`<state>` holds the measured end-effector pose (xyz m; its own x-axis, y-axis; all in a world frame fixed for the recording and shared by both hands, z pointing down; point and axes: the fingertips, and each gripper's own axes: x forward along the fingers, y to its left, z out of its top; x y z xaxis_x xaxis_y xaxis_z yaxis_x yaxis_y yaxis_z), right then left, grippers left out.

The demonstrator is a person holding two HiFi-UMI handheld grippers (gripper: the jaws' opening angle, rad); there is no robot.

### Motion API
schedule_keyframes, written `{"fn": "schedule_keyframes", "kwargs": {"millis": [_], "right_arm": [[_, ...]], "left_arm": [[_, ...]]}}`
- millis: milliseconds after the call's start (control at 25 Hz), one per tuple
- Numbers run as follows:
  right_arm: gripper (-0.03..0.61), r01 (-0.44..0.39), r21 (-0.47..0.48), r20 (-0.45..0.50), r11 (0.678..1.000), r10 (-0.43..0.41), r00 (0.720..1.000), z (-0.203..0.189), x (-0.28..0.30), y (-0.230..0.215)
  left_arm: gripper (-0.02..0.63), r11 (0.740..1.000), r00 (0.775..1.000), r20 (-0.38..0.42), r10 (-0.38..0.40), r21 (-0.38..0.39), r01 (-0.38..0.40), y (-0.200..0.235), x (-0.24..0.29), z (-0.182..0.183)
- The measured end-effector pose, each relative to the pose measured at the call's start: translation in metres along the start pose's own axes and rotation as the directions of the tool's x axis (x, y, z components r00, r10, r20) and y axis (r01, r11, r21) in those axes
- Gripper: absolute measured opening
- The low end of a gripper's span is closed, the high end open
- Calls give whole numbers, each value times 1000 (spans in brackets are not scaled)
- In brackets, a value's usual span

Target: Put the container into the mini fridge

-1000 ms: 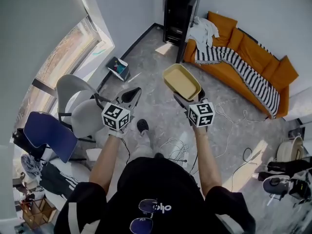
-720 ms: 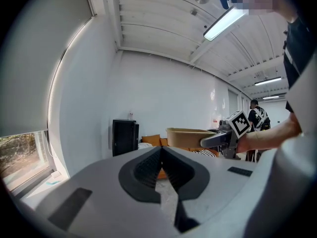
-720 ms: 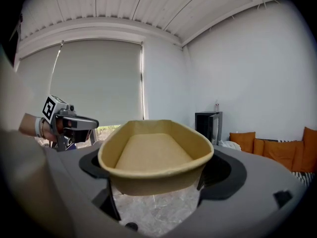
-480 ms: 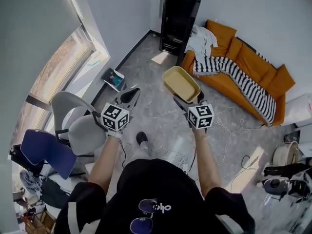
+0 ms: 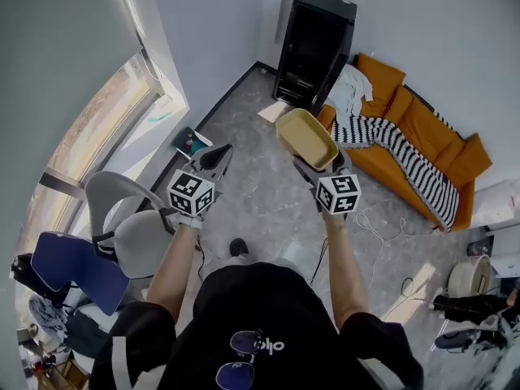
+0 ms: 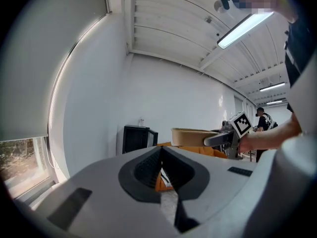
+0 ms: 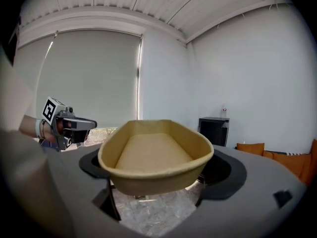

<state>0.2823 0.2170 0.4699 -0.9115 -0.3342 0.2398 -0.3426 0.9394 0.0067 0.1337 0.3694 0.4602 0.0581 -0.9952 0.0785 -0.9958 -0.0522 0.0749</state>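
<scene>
An empty tan oval container (image 5: 305,136) (image 7: 154,155) is held level in the air, my right gripper (image 5: 313,165) (image 7: 154,197) shut on its near end. The same container (image 6: 194,136) shows side-on in the left gripper view. A black mini fridge (image 5: 314,47) (image 7: 214,130) (image 6: 135,138) stands against the far white wall, ahead and slightly right, its front facing me. My left gripper (image 5: 213,162) (image 6: 166,192) is raised beside the right one, its jaws shut with nothing between them.
An orange sofa (image 5: 422,128) with a striped blanket (image 5: 390,149) and white cloth (image 5: 348,88) runs right of the fridge. Grey chairs (image 5: 130,218) and a blue one (image 5: 65,266) stand at left by the window. Cables (image 5: 382,234) lie on the grey floor.
The person has walked forward: the fridge and sofa have come nearer and lower in the head view. Both grippers keep their pose, the container still held.
</scene>
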Motion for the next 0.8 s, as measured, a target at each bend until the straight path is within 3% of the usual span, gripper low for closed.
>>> {"fn": "schedule_keyframes", "kwargs": {"millis": [480,800], "right_arm": [[538,-16,5,-34,1000,16,999,2,89,-10],[538,-25,11,-26,1000,25,999,18,175,-41]], "left_arm": [[8,999,999,-15,38,-26,-38,85,25,-7],[8,998,998,-23,59,-26,-60,158,70,-4]]}}
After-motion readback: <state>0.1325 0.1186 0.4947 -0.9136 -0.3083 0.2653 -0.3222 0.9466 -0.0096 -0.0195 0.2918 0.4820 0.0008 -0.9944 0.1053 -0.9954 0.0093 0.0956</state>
